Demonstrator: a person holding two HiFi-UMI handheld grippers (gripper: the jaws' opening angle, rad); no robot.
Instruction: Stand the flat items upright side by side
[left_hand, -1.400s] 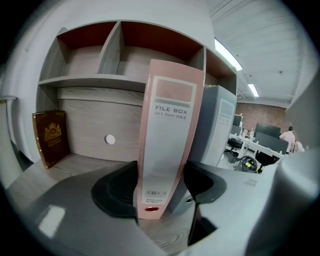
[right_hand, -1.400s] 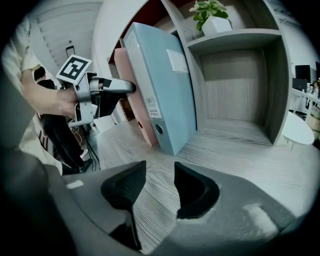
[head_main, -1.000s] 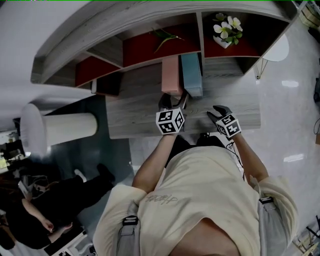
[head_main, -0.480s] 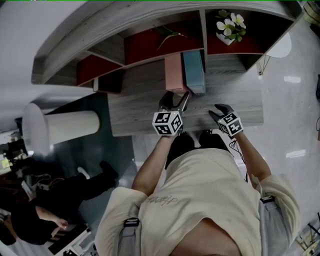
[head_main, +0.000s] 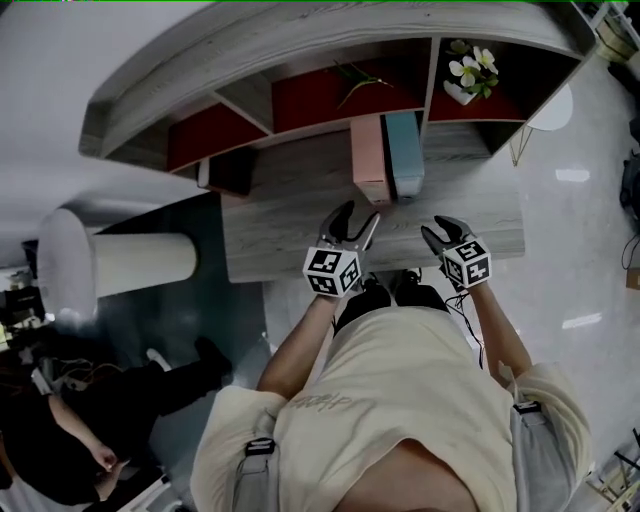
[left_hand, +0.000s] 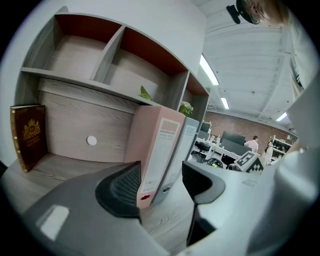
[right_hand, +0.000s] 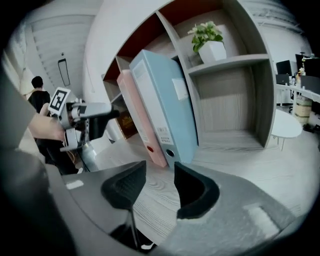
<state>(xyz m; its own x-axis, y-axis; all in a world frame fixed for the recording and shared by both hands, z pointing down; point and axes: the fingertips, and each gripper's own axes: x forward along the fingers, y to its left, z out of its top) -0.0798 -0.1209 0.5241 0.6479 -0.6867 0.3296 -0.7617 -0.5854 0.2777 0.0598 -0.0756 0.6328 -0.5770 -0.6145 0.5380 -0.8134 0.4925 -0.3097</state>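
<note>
Binders: a pink binder (head_main: 370, 160) and a blue binder (head_main: 405, 155) stand upright on the desk (head_main: 280, 225), just in front of the shelf (head_main: 300, 60). They touch side by side, spines facing away from it.
Task state: both look already stood up, so probably nothing is left but a check that they stay up.
Handling: likely stiff board covers with a smooth, somewhat slippery skin. Tall and narrow, so they are apt to tip sideways. Weight depends on their filling, which cannot be seen.
Where to grip: across the spine, about mid-height or higher, with the jaws spanning its width. The ring hole low on the spine looks too small for a jaw.
Left gripper (head_main: 355, 215): out from the shelf, facing the pink spine. Its jaws stand well apart with nothing between them and have just been closing somewhat.
Right gripper (head_main: 440, 228): out from the shelf, beside the left one. Its jaws are partly apart and empty.
Counts: two binders, two grippers, one dark book (left_hand: 29, 135) standing under the shelf, and one plant (head_main: 470, 72) in the shelf.
</note>
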